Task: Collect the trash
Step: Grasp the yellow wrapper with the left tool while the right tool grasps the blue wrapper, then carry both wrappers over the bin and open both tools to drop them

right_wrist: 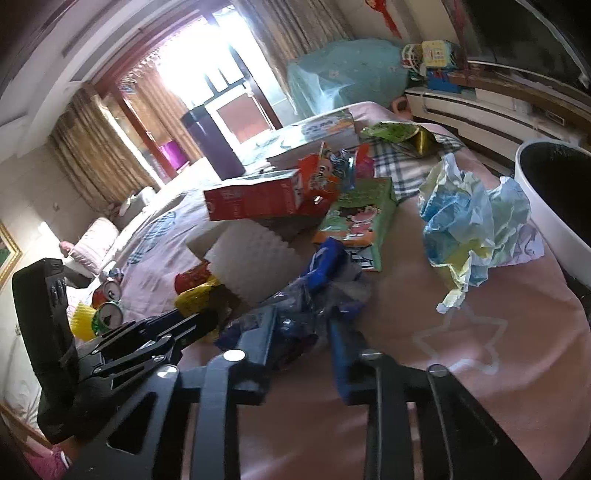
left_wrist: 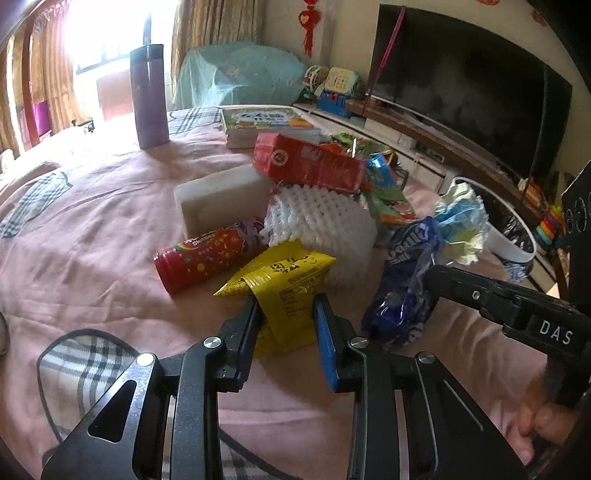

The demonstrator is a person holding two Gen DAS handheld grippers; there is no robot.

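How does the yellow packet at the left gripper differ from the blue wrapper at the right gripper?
The yellow packet is flat, opaque and creased into folds; the blue wrapper is bunched up, crinkled and partly see-through. The yellow packet carries black print and a label panel; the blue wrapper shows white lettering. The yellow packet sits between the left gripper fingers, the blue wrapper between the right gripper fingers. Both are snack trash lying on the pink bedspread.

Daylight pours through the window [left_wrist: 107, 33], blown out to white glare in both views. Beside it, the purple flask [left_wrist: 149, 96] stands backlit and the pink bedspread [left_wrist: 92, 229] is washed pale. Farther from the window, tones darken. Fisheye bending curves the television [left_wrist: 465, 85] and blackens the corners.
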